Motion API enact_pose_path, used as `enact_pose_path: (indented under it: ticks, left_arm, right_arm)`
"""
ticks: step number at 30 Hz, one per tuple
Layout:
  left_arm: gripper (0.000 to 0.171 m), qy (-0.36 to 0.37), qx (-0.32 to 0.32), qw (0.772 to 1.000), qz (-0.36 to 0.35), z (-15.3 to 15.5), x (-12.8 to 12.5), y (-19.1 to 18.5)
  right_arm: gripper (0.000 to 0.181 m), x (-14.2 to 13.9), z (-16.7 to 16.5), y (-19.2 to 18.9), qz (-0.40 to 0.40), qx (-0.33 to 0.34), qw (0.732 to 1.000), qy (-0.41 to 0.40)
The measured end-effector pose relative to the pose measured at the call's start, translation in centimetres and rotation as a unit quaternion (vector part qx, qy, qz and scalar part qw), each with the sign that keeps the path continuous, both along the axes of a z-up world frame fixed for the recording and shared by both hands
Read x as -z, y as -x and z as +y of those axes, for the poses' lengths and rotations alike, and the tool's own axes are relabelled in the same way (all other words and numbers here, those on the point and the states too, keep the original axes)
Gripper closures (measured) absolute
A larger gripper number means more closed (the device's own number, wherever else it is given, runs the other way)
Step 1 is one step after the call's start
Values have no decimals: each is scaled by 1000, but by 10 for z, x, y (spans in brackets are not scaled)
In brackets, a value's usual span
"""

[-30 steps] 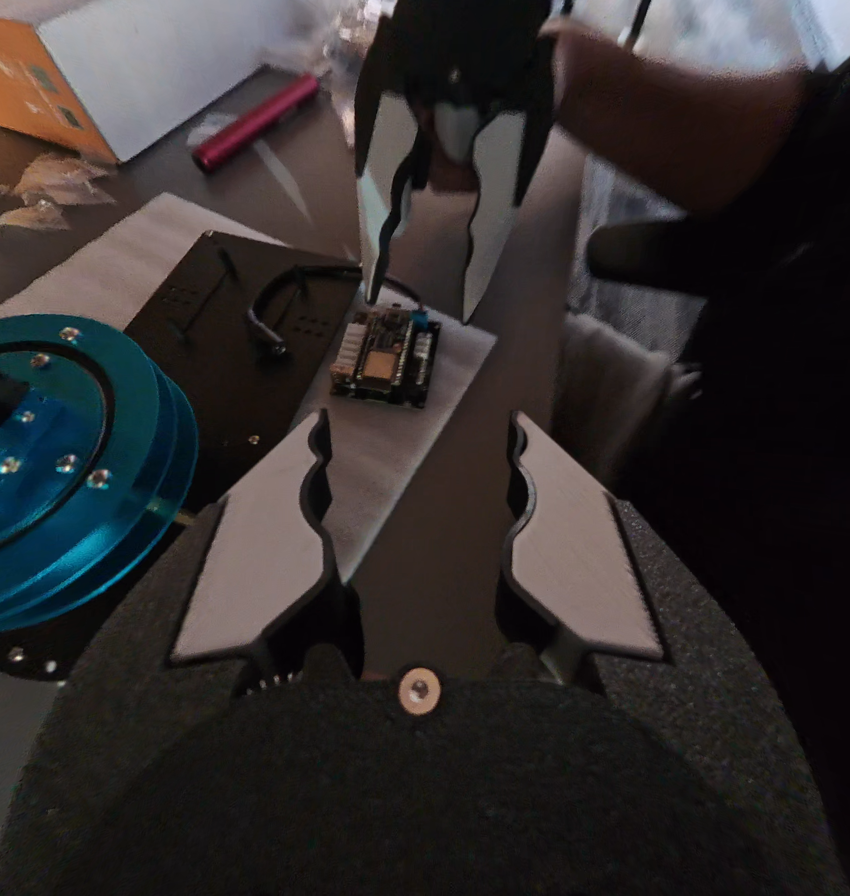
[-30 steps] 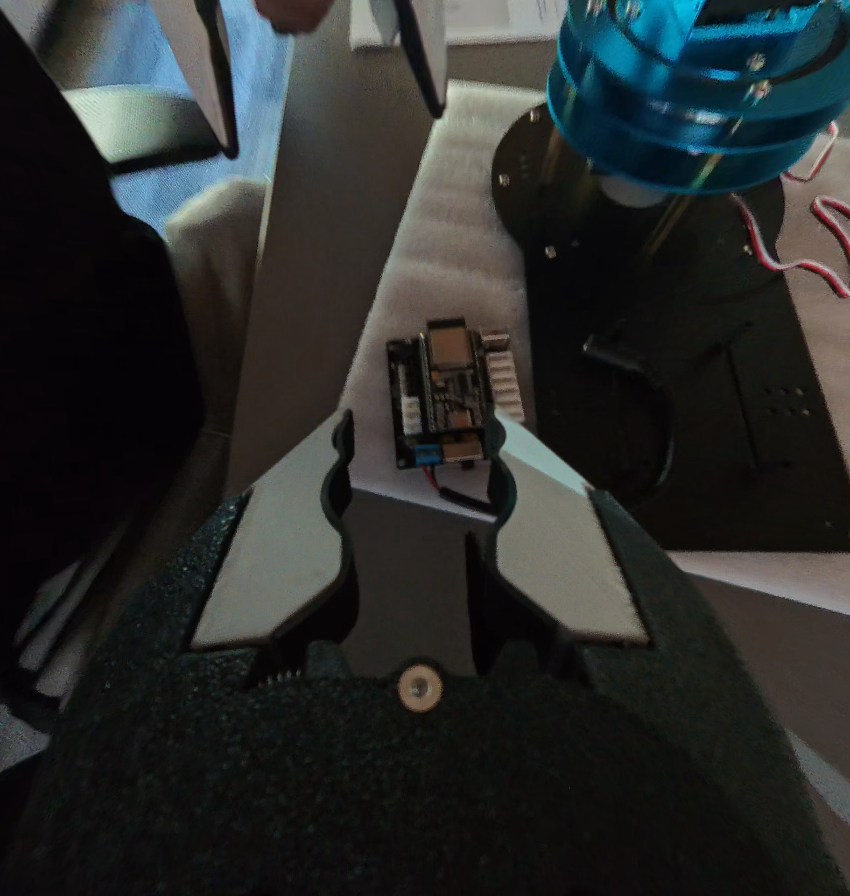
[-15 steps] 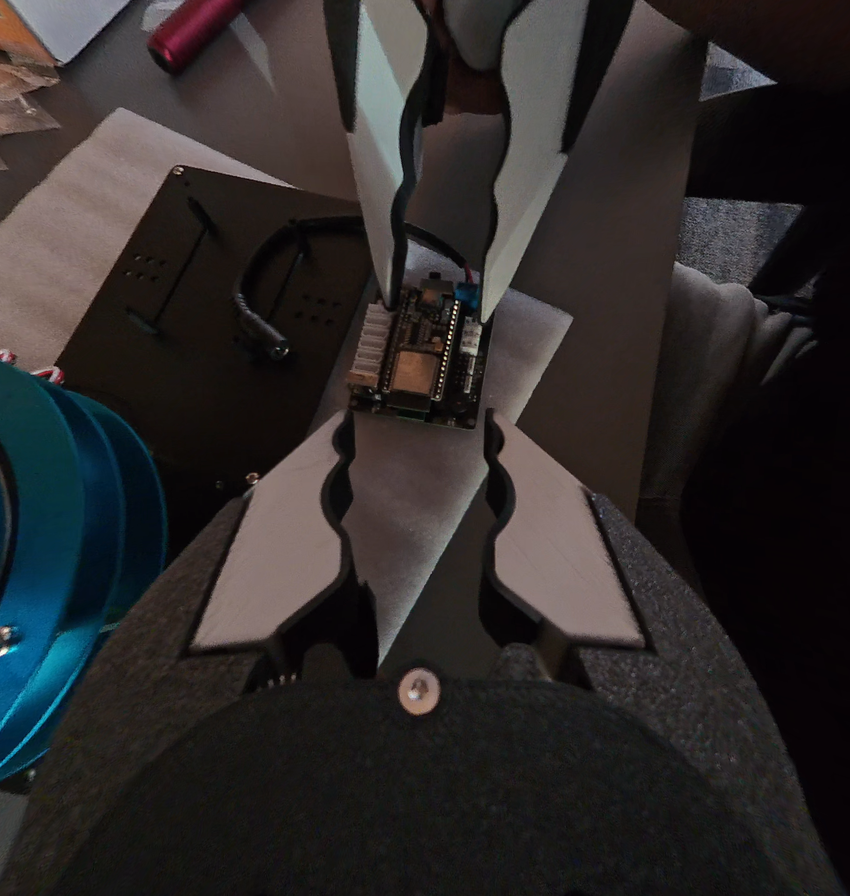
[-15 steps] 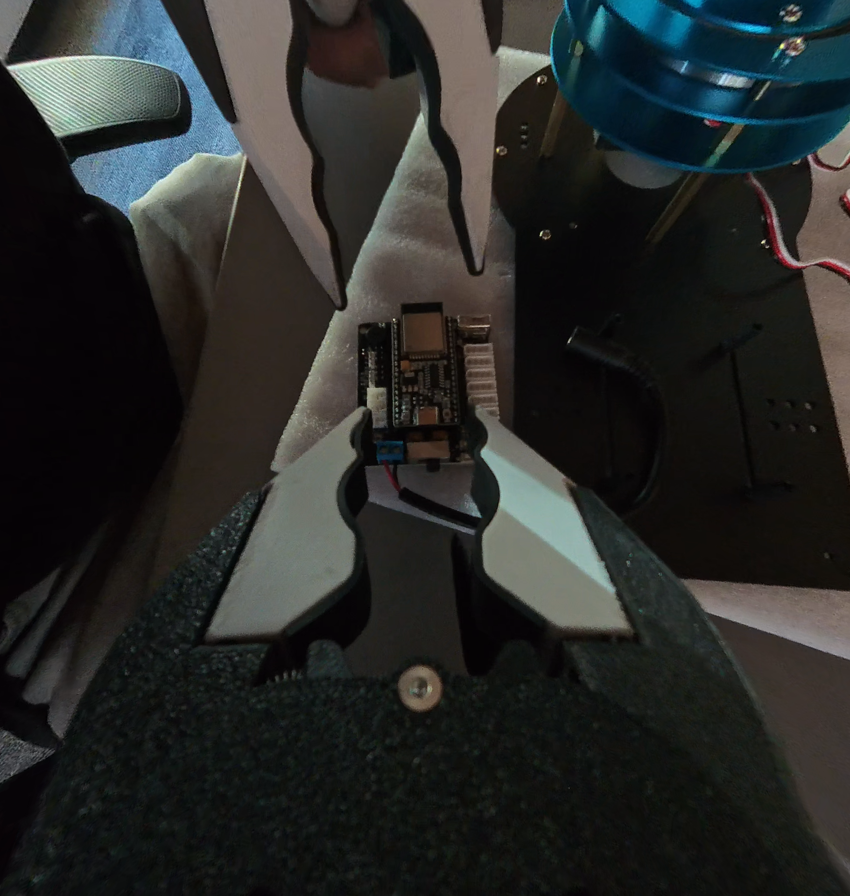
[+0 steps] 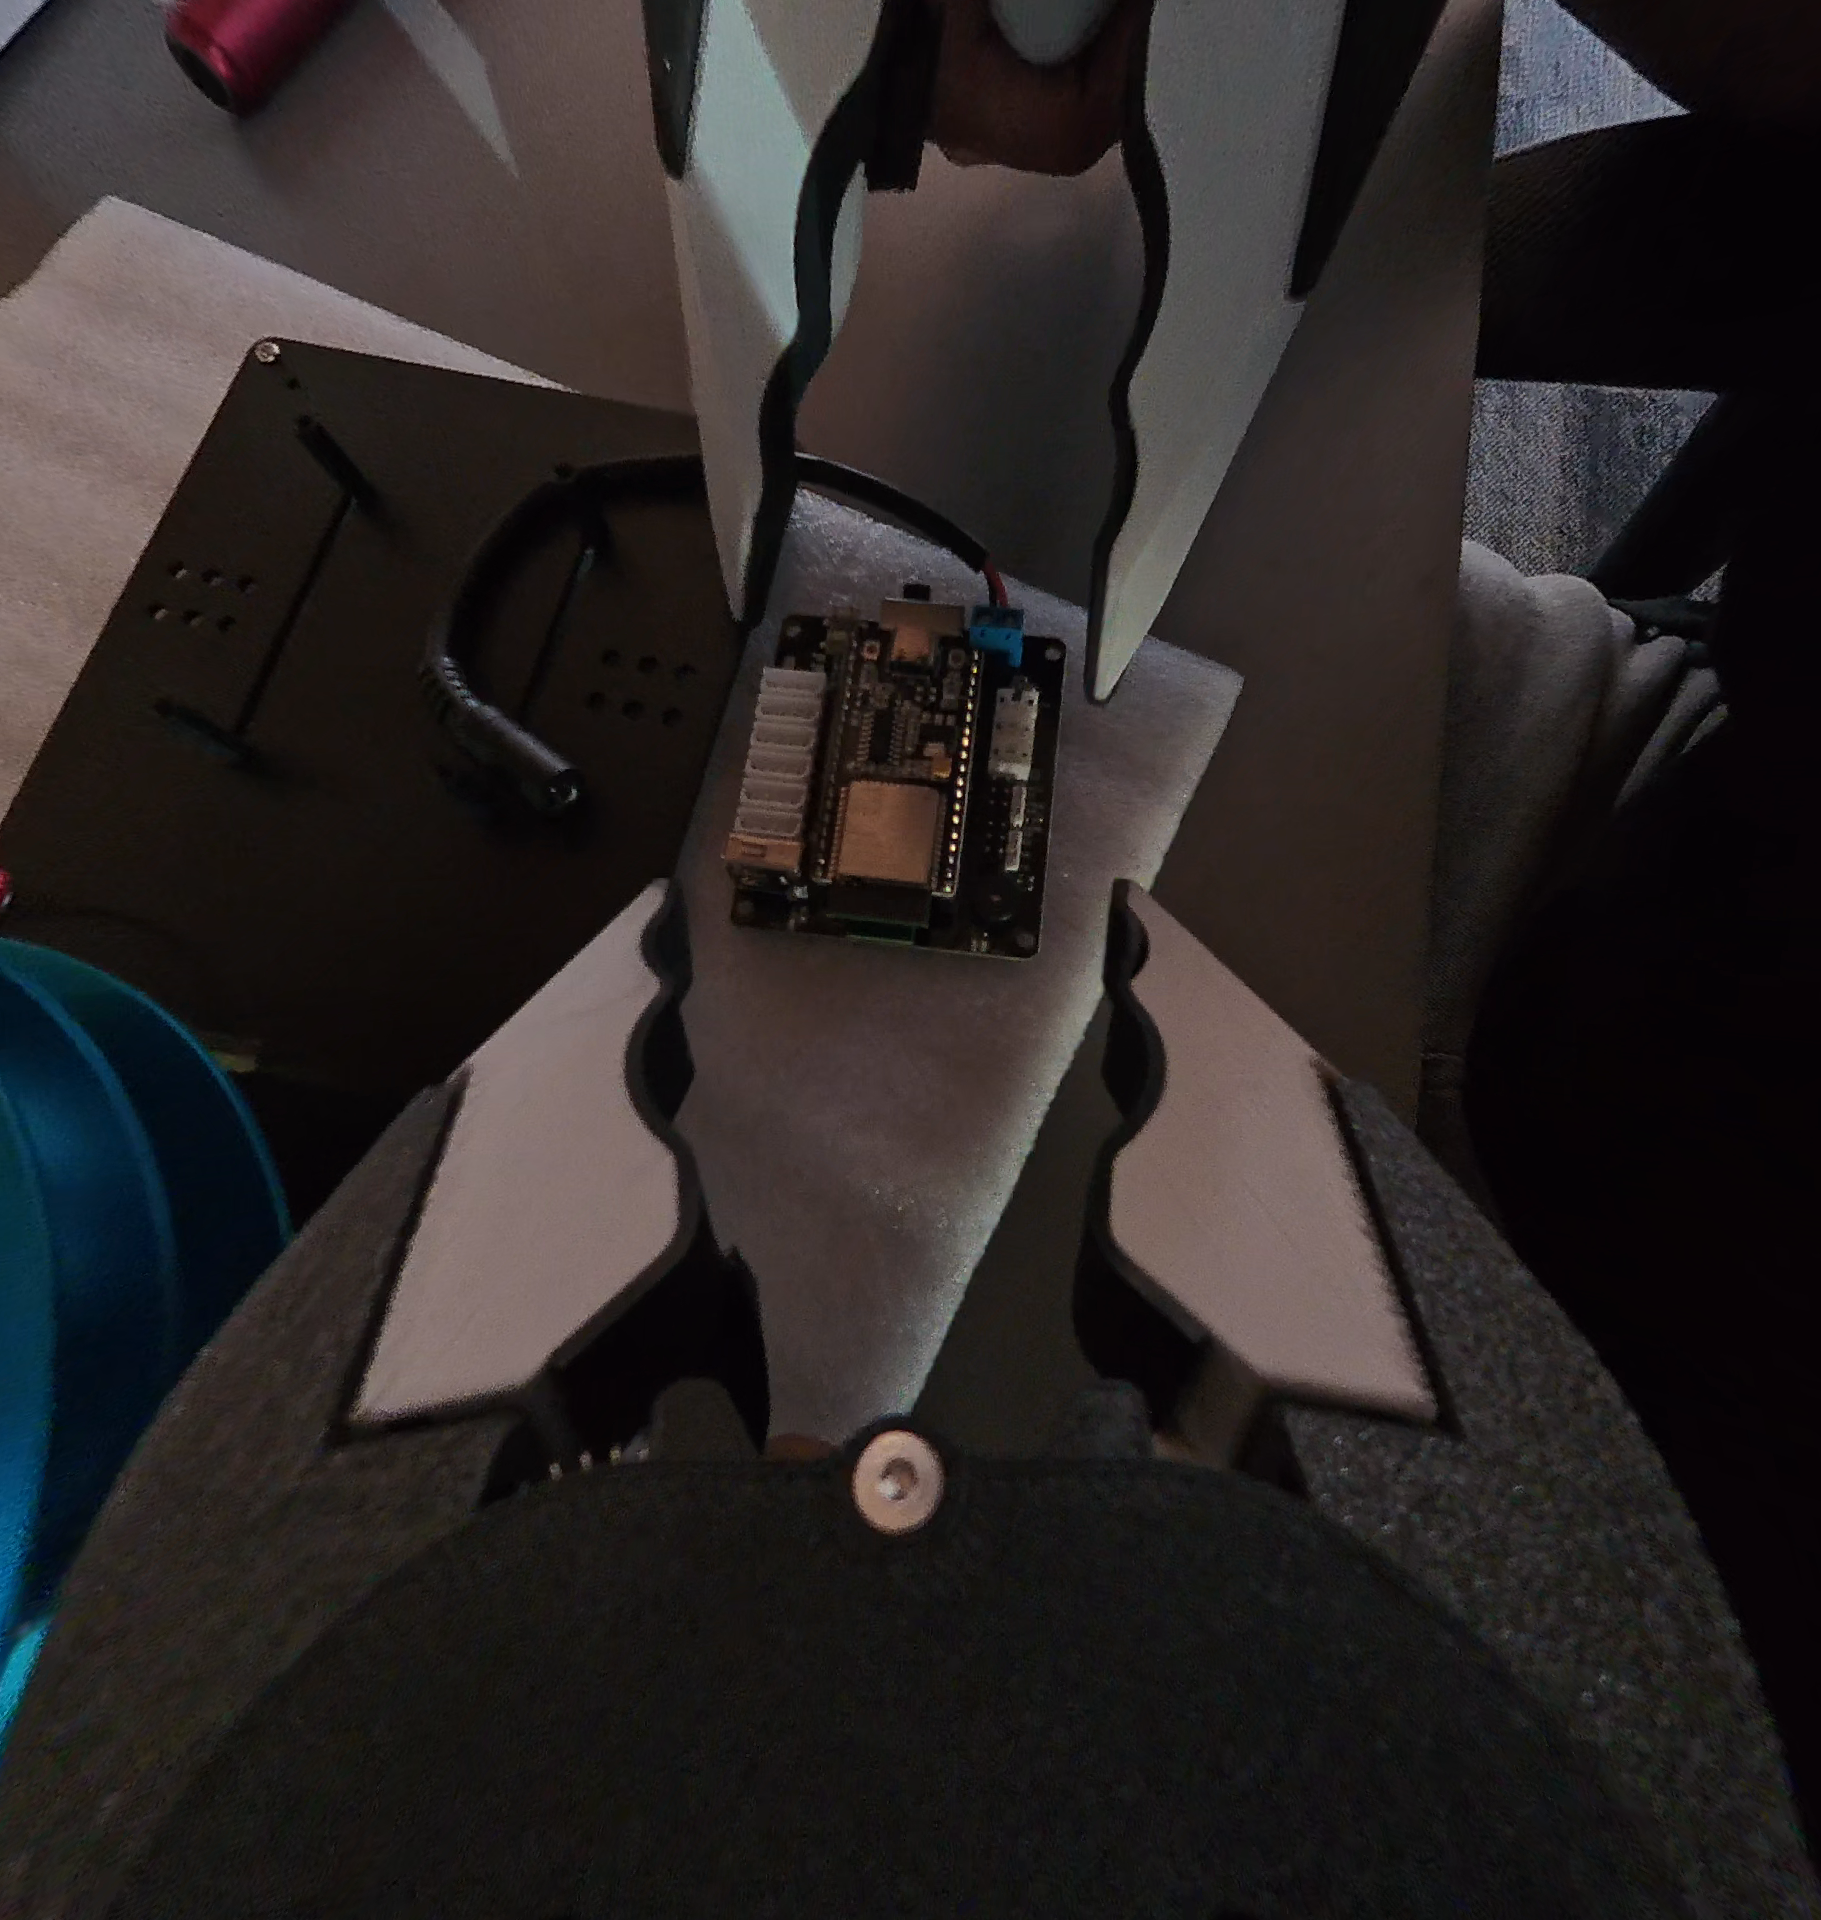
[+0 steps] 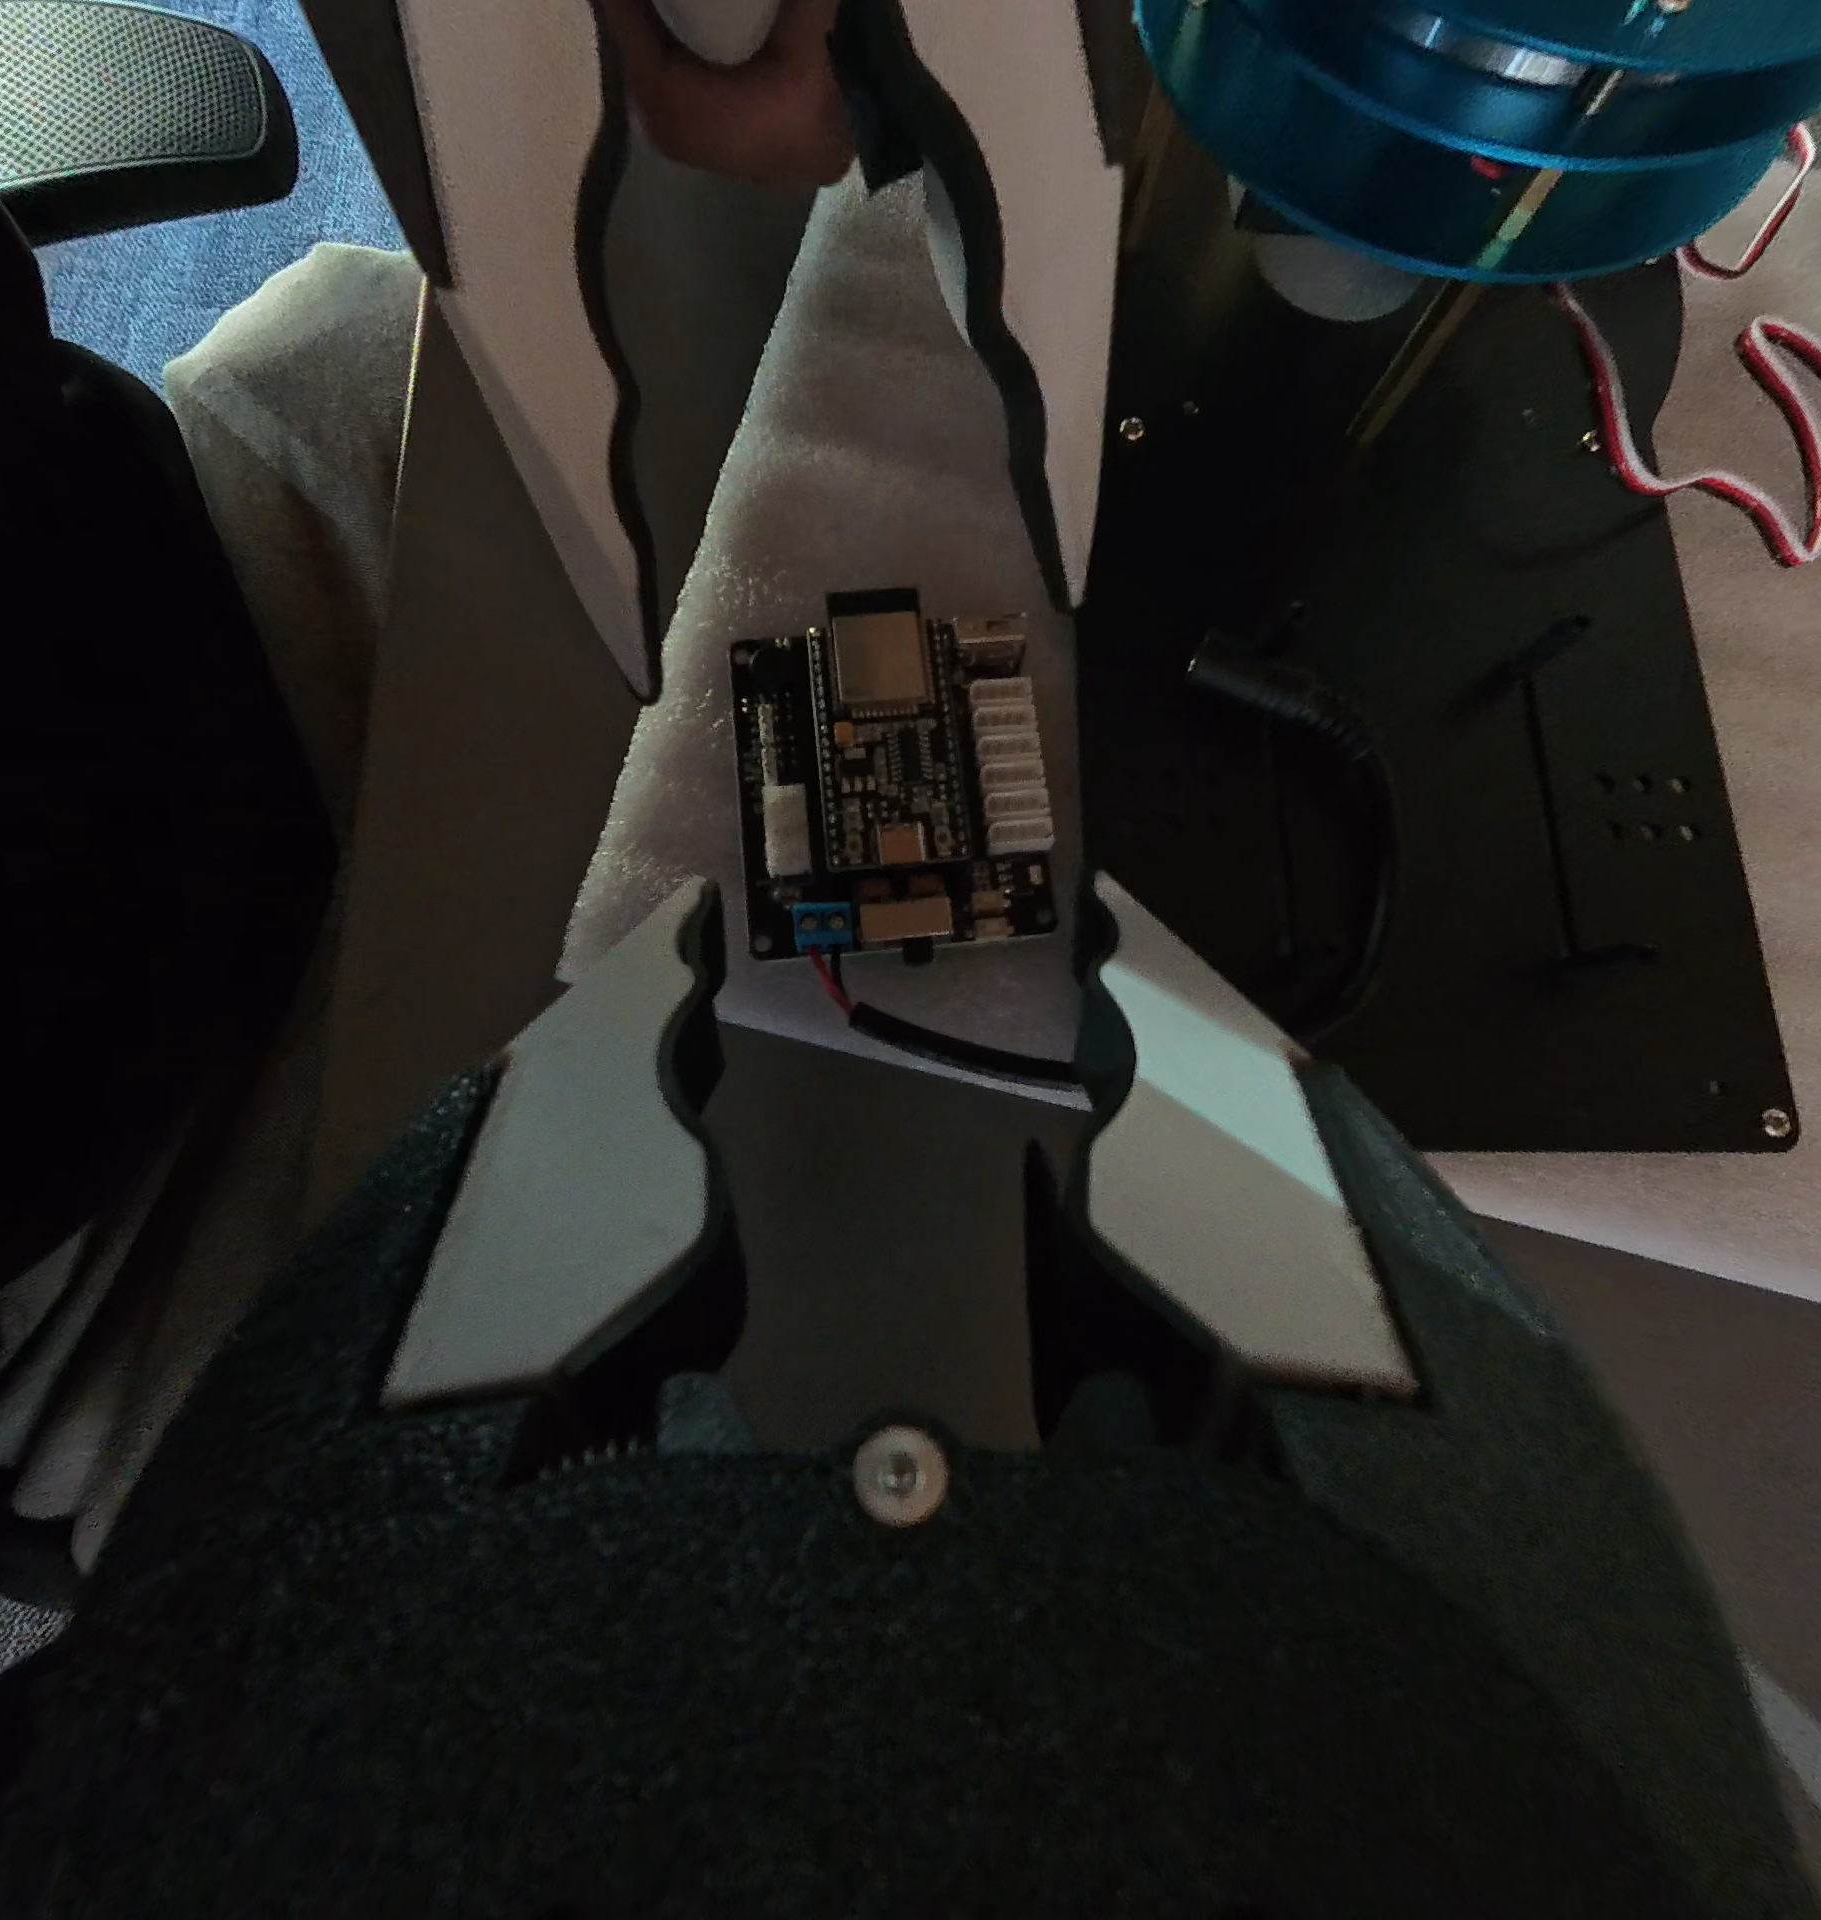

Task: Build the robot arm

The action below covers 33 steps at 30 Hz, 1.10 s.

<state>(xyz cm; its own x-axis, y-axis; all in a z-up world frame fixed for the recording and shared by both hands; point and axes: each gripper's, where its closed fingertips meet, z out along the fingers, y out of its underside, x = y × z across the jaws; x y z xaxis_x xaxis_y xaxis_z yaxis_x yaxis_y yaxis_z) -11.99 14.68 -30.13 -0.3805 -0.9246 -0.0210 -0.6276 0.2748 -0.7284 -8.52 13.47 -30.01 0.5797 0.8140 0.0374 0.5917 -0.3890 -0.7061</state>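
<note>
Jaws of both grippers gape around circuit board [image 5: 895, 779].

A small black circuit board [image 5: 895, 790] with a blue terminal block [image 5: 997, 629] lay on white foam sheet [image 5: 864, 1101], a black cable [image 6: 947, 1044] trailing from it. Beside it sat a black perforated plate [image 5: 293, 665] carrying a barrel plug [image 5: 501, 738] and stacked blue discs [image 6: 1488, 114], with red-white wires [image 6: 1716, 416]. A maroon cylinder [image 5: 251, 47] lay well apart

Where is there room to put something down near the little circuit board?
Bare white foam sheet lies between the small black circuit board and the open left gripper. Bare grey tabletop runs beside the foam. It's crowded toward the black plate and blue stacked discs.
</note>
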Motion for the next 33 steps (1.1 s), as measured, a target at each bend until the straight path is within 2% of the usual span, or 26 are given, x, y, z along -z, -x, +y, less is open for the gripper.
enact_pose_path:
  ticks: [8, 11, 13, 15, 19, 22, 25, 33]
  left_arm:
    - [105, -1, 11, 1000, 22, -6, 4, 1]
    - [105, -4, 19, 999, 27, -10, 5, 5]
    - [97, -12, 16, 999, 27, -8, 6, 3]
    - [92, -6, 6, 1000, 30, -4, 5, -1]
    - [96, 8, 3, 999, 40, -5, 7, -4]
    - [98, -2, 0, 999, 41, -5, 7, -4]
    - [110, -13, 4, 999, 34, -10, 6, -1]
    - [111, -78, 12, 997, 4, -11, -1, -1]
  right_arm:
    - [131, 3, -5, 6, -16, -6, 1000, -11]
    - [128, 2, -10, 9, -13, -14, 1000, -2]
    - [118, -2, -11, 12, 7, -19, 1000, 7]
    - [118, -4, -7, 8, 7, -19, 1000, 11]
    - [118, -4, -6, 6, 11, -51, 998, 45]
    - [117, -2, -1, 10, -5, -72, 997, 39]
    - [115, 1, 3, 14, -22, -89, 995, 32]
    - [115, 8, 2, 17, -56, -112, 991, 42]
